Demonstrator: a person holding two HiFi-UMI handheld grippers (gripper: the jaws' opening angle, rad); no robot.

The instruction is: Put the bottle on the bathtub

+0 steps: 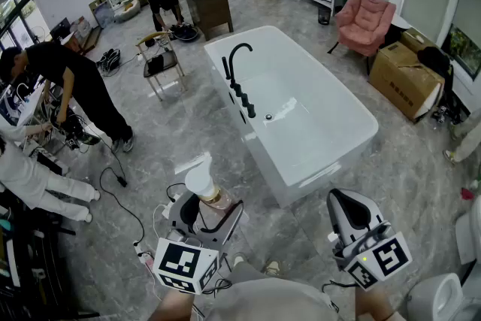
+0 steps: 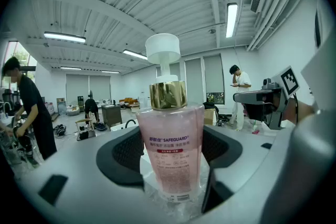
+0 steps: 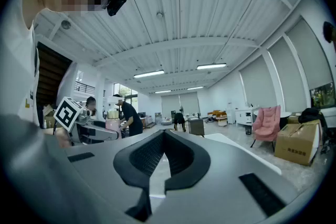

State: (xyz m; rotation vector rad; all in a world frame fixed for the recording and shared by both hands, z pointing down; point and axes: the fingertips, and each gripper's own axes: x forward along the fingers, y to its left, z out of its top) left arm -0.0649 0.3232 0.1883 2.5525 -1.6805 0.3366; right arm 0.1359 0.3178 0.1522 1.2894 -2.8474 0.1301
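Note:
A pump bottle (image 2: pixel 170 149) with a pink clear body, gold collar and white pump head stands upright between the jaws of my left gripper (image 2: pixel 170 165), which is shut on it. In the head view the bottle (image 1: pixel 204 188) and left gripper (image 1: pixel 207 210) are low at the left, above the grey floor and short of the tub's near end. The white bathtub (image 1: pixel 331 135) lies slantwise at the middle, with a black faucet (image 1: pixel 237 56) on its left rim. My right gripper (image 1: pixel 342 201) is at the lower right, beside the tub's near corner. Its jaws (image 3: pixel 167 139) are shut with nothing between them.
Several people work at the left (image 1: pixel 71 83). Cables (image 1: pixel 120 180) trail over the floor near my left side. A wooden chair (image 1: pixel 160 60) and dark cabinet (image 1: pixel 209 5) stand behind the tub; a pink armchair (image 1: pixel 366 17) and cardboard box (image 1: pixel 406 75) to its right. A toilet (image 1: pixel 440 298) is at the bottom right.

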